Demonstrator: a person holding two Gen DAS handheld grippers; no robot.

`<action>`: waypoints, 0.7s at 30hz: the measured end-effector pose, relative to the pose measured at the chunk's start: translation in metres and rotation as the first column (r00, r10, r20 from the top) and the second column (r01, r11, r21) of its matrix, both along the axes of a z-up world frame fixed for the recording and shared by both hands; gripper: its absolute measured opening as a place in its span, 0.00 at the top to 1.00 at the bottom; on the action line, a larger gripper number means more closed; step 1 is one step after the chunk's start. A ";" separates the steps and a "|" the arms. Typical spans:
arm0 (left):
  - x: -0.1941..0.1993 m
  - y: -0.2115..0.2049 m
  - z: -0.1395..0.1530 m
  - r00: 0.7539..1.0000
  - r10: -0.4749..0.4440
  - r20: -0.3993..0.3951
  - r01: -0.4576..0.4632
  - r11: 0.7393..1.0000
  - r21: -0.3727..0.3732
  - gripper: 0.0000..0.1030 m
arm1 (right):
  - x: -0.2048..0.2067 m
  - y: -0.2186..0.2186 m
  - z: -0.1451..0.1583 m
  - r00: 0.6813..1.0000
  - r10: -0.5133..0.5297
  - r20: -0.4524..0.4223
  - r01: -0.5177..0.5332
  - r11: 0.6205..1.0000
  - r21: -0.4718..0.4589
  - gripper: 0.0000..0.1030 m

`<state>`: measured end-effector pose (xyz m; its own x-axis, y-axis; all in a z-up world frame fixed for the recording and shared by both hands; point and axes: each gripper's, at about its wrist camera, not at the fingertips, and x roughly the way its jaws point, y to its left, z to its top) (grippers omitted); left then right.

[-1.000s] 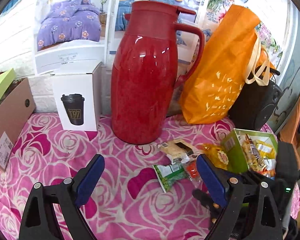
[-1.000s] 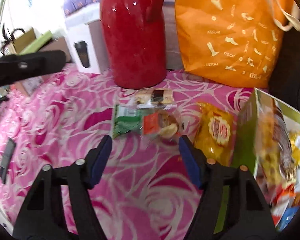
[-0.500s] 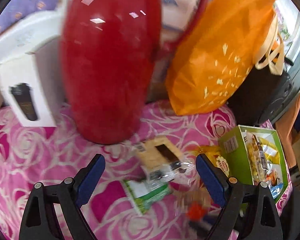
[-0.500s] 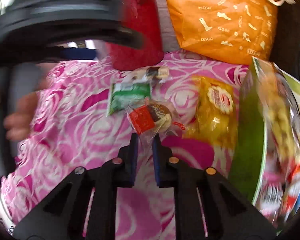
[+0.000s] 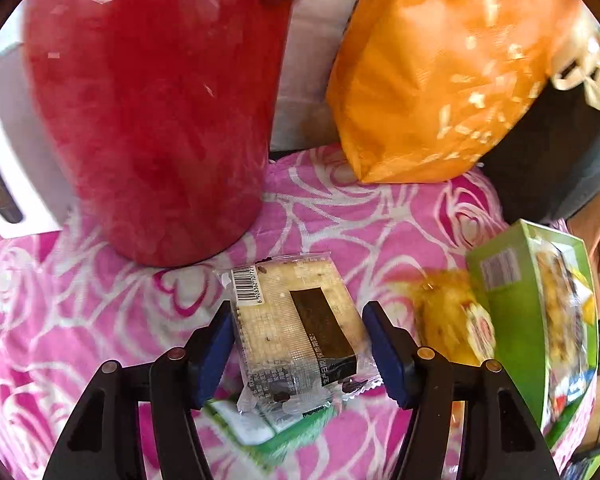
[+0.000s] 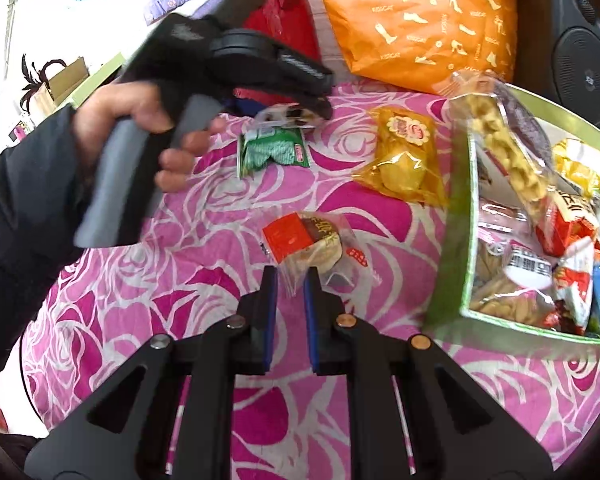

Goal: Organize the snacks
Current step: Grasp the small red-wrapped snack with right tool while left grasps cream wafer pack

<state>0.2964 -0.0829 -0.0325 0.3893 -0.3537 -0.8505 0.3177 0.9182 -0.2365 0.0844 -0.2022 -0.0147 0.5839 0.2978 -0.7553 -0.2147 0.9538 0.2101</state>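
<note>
1. Your left gripper [image 5: 298,344] has dropped over the cracker packet [image 5: 296,320] since half a second ago; its jaws stand wide, straddling it, ready to close.
2. Your right gripper [image 6: 290,294] pinches the red-label snack [image 6: 306,242] by its wrapper edge at frame centre, its jaws nearly closed, to carry it to the green box [image 6: 456,216] at right.

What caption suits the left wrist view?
Left gripper open around a cracker packet, beside a red jug.

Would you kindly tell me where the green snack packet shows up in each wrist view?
Left wrist: green packet at bottom centre, partly under the cracker packet.
Right wrist: upper centre, just beyond the left hand.
Shared landmark: the orange bag.
</note>
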 end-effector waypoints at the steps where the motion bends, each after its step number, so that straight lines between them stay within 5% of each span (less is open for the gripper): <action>1: -0.006 0.003 0.008 1.000 -0.003 0.025 0.003 1.000 0.000 0.37 | -0.002 -0.001 0.002 1.000 -0.001 0.002 0.001 1.000 0.006 0.86; 7: -0.079 0.030 0.057 0.992 -0.048 0.117 0.051 0.998 -0.023 0.37 | -0.026 -0.009 0.008 1.000 0.010 -0.003 -0.010 0.999 0.032 0.86; 13: -0.166 0.044 0.032 0.989 -0.105 0.100 0.104 0.994 0.011 0.34 | -0.059 -0.009 0.001 0.993 0.092 -0.068 -0.092 0.996 0.008 0.80; 15: -0.187 0.047 0.018 0.991 -0.093 0.095 0.087 0.994 0.061 0.30 | -0.072 -0.009 0.001 0.991 0.112 -0.069 -0.113 0.994 -0.003 0.53; 17: -0.201 0.052 0.007 0.994 -0.066 0.091 0.057 0.994 0.096 0.23 | -0.080 -0.010 0.004 0.992 0.114 -0.053 -0.115 0.993 -0.015 0.41; 21: -0.212 0.066 -0.003 0.999 -0.043 0.030 0.041 0.997 0.062 0.22 | -0.078 -0.013 0.005 0.995 0.090 -0.050 -0.090 0.996 -0.005 0.41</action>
<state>0.0839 -0.0172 -0.0352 0.4023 -0.3180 -0.8585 0.3626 0.9164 -0.1695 0.0059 -0.2148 -0.0092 0.5163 0.3421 -0.7851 -0.2895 0.9325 0.2160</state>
